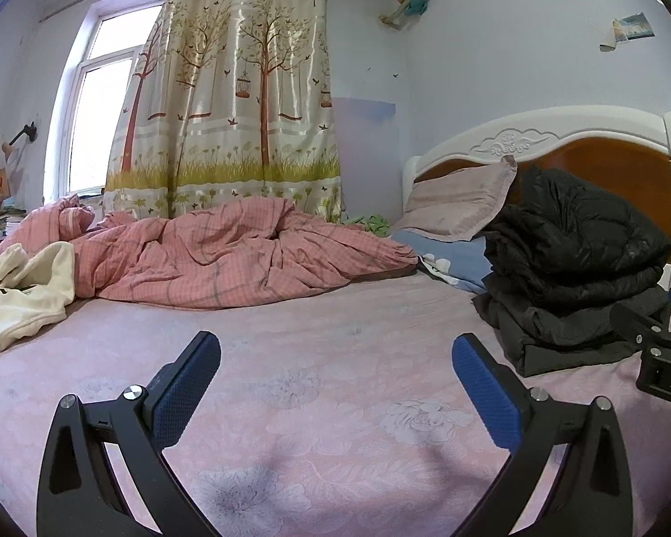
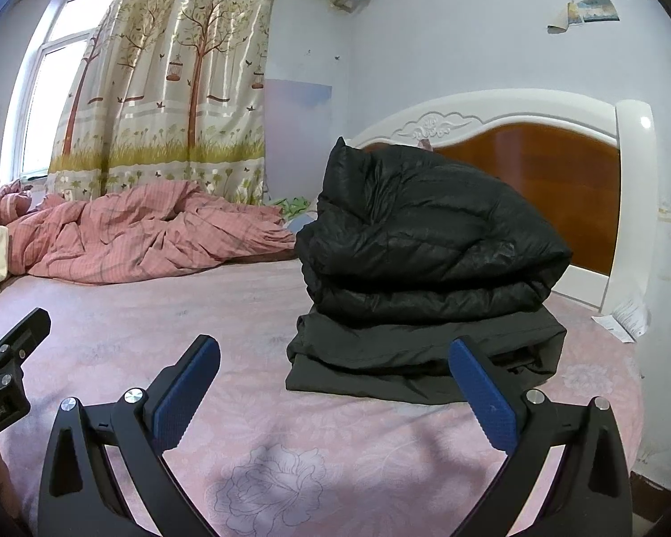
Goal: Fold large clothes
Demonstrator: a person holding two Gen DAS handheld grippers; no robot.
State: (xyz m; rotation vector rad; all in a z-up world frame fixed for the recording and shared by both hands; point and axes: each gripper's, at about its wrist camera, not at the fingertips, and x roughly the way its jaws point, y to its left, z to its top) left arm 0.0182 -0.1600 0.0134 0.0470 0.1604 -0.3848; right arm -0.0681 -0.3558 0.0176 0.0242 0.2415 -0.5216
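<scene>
A folded black puffer jacket (image 2: pixel 429 241) lies stacked on another folded dark garment (image 2: pixel 425 353) on the pink bedsheet (image 2: pixel 264 438), near the headboard. My right gripper (image 2: pixel 335 353) is open just in front of the stack, empty. In the left wrist view the same black stack (image 1: pixel 572 255) sits at the right, and my left gripper (image 1: pixel 335 353) is open over bare sheet (image 1: pixel 317 402), empty. A cream sweatshirt with dark lettering (image 1: pixel 22 295) lies crumpled at the far left. The right gripper's body (image 1: pixel 662 349) shows at the right edge.
A rumpled pink checked duvet (image 1: pixel 228 255) runs along the far side of the bed. Pillows (image 1: pixel 460 201) lean against the white and wood headboard (image 1: pixel 604 152). A tree-print curtain (image 1: pixel 237 89) and window (image 1: pixel 98 103) stand behind. The bed's right edge drops off near papers (image 2: pixel 626 317).
</scene>
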